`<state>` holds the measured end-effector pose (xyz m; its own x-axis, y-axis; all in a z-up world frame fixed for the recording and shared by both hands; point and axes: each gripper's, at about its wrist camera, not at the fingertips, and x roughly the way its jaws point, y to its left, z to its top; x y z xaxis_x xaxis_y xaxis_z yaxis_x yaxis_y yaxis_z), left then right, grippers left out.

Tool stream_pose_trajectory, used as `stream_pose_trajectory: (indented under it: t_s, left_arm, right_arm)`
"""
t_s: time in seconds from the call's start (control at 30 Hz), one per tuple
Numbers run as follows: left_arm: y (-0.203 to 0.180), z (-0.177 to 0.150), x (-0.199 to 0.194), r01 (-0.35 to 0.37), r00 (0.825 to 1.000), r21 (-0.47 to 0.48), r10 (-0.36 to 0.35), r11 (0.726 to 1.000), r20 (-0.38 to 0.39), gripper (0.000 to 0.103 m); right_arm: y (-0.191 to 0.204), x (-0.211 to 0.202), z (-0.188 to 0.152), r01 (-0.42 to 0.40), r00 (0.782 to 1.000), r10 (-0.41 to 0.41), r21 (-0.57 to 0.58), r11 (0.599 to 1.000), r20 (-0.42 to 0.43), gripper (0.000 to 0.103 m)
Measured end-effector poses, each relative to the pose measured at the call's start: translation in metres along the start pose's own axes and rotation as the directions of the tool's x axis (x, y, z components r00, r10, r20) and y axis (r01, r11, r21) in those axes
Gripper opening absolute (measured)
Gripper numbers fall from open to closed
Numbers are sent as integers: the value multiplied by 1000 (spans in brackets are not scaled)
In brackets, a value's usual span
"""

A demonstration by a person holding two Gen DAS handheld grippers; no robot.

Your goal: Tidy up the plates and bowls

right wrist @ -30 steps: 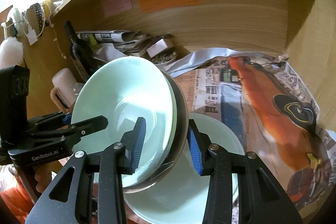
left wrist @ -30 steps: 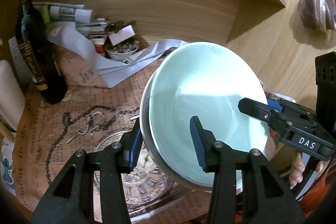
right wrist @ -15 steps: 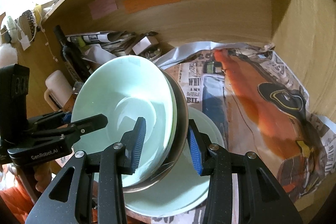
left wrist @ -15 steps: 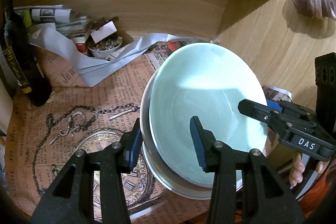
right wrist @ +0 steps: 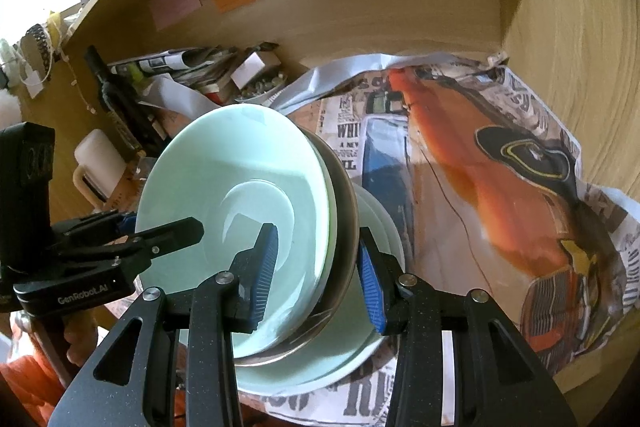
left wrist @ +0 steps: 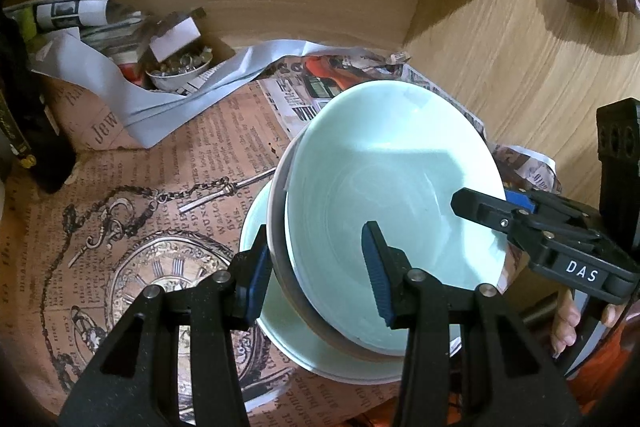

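Note:
A pale green bowl (left wrist: 392,187) nests inside a metal bowl (left wrist: 278,227); the pair is tilted and held just above a pale green plate (left wrist: 280,331) on the newspaper-lined shelf. My left gripper (left wrist: 316,275) is shut on the near rim of the stacked bowls. My right gripper (right wrist: 316,271) is shut on the opposite rim of the same stack (right wrist: 240,187), metal bowl (right wrist: 344,227) outermost. The plate also shows in the right wrist view (right wrist: 352,351). Each gripper appears in the other's view.
A dark bottle (right wrist: 116,103), rolled newspapers (left wrist: 76,11) and a small dish of bits (left wrist: 180,71) crowd the shelf's back left. A white mug (right wrist: 96,163) stands at left. The wooden side wall (right wrist: 580,47) bounds the right. Orange printed paper (right wrist: 480,167) lines the shelf floor.
Both grippers have carried the stacked bowls forward and down towards the green plate, which now shows beneath them in the left wrist view. Both grips are unchanged.

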<state>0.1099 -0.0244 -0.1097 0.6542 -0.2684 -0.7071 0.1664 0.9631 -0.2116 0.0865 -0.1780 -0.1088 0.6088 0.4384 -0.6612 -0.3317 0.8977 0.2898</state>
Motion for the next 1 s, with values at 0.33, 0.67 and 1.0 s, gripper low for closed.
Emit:
stream_pose_trajectory:
  t_s: [0.33, 0.67, 1.0]
  left_arm:
    - [2, 6, 8, 3, 1000, 7, -3, 1000, -8, 44]
    - [11, 9, 18, 36, 999, -17, -37, 999, -19, 44]
    - [11, 13, -18, -55, 991, 4, 54, 998, 125, 47]
  right_arm:
    - [-8, 13, 3, 12, 1000, -12, 4, 1000, -15, 36]
    - [-13, 19, 5, -10, 1000, 10, -2, 1000, -29, 41]
    - [5, -12, 10, 45, 994, -35, -93, 995, 103, 55]
